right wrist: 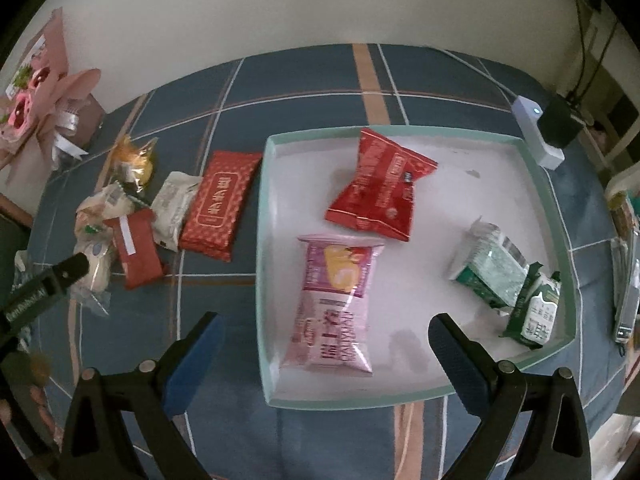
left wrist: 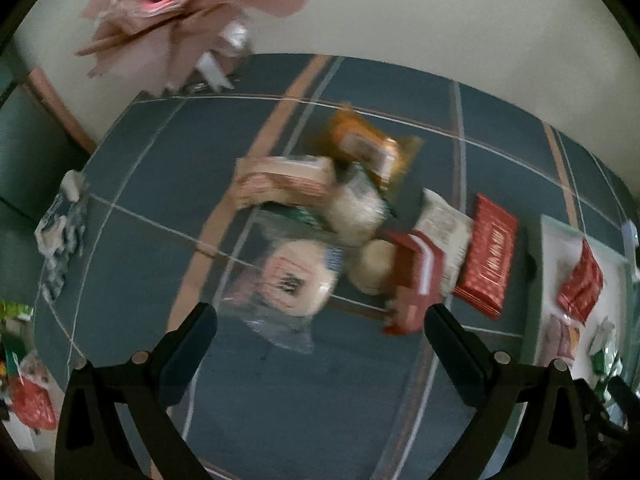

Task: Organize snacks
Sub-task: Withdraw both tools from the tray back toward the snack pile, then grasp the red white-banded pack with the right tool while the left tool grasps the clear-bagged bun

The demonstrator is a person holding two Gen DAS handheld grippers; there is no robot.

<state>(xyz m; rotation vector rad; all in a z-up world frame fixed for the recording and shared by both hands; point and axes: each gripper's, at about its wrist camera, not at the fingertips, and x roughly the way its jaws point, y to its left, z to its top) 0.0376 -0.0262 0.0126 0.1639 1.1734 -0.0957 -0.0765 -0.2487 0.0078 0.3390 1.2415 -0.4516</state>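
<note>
The left gripper (left wrist: 320,322) has its two black fingers spread wide with nothing between them, hanging over a blurry pile of snacks on the blue checked tablecloth (left wrist: 152,184), right above a clear bag with a round pale cake (left wrist: 294,276) and beside a small red packet (left wrist: 416,280). The right gripper (right wrist: 326,334) is spread wide and empty too, over the white tray with a light green rim (right wrist: 262,248). In the tray lie a pink shiny snack bag (right wrist: 334,304), a red crinkly snack bag (right wrist: 380,192) and two green and white packets (right wrist: 494,270), while a flat red pack with gold writing (right wrist: 220,204) lies on the cloth just beside the tray.
</note>
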